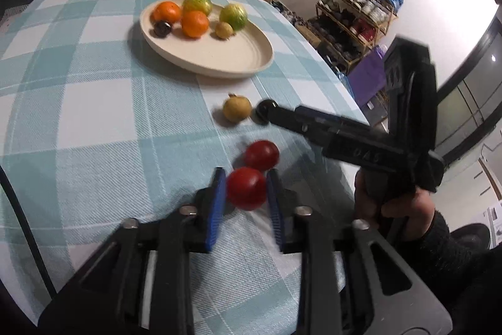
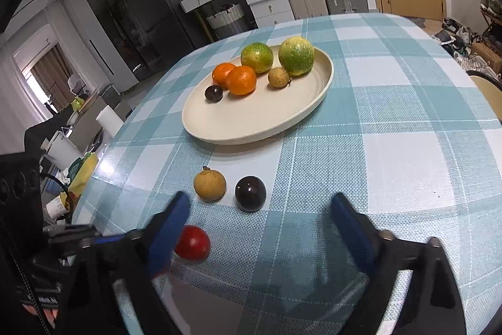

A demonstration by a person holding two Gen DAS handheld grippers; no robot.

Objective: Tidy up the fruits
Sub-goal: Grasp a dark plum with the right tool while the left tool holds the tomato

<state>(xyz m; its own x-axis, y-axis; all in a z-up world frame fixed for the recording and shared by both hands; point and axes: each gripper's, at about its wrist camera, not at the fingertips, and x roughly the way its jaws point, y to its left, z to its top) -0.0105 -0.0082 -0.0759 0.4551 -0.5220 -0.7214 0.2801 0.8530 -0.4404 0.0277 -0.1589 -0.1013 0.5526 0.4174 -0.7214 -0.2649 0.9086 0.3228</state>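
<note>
1. Between the blue pads of my left gripper, in the left wrist view, sits a round red tomato-like fruit. The fingers flank it closely on both sides; whether they are already pressing it or only about to, I cannot tell, and it looks to rest on the counter with the teal-and-white checked cloth.
2. Same view: a second red round fruit lies just beyond the first, a tan-yellow round fruit with a stem nub farther on, and the right gripper's black arm reaches in beside it, covering most of a dark plum-like fruit.
3. Same view: the cream oval plate already carries two oranges, two green-yellow citrus, one small tan fruit and one dark plum.
4. From the right wrist view, my right gripper is spread wide and empty, hovering short of the dark plum-like fruit, with the tan fruit just left of it.
5. Only one red fruit shows here, partly behind the left finger; the left gripper's hold is not shown.
6. My judgement: the step is picking up the near red fruit. Next comes a firm, gentle squeeze, a lift, and a carry to bare plate.
</note>
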